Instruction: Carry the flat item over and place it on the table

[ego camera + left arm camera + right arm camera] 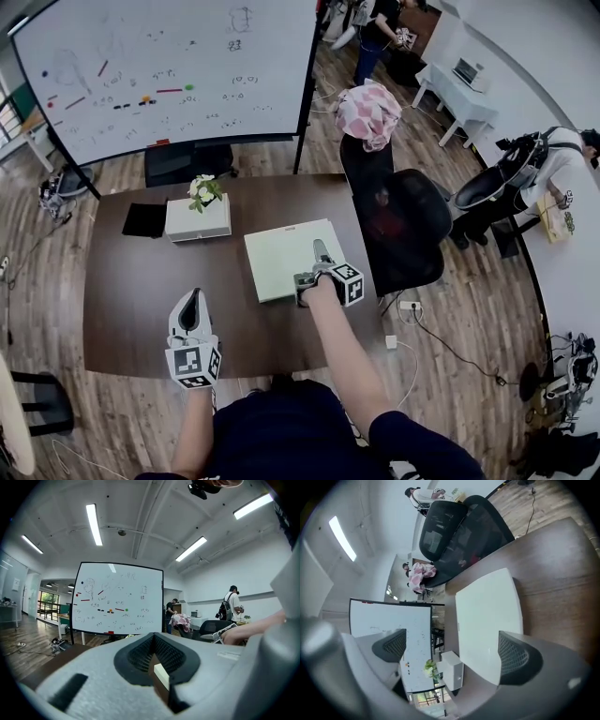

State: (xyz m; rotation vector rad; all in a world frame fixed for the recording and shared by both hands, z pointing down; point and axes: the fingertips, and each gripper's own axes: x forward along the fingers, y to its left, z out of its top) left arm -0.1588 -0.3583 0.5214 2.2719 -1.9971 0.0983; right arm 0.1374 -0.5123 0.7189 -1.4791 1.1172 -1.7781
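Head view: flat item [281, 258] lies on the surface [131, 300], and the placing looks all but finished.
It rests flat just ahead of and under the right hand-held gripper [319, 262], whose jaws stand apart with nothing between them. I judge it released, so the next move calls for a clean lift away without nudging it. It is nearly square, and its slightly longer side seems to run across that gripper's line. Well to the left, the left hand-held gripper [192, 307] hovers closed and empty.
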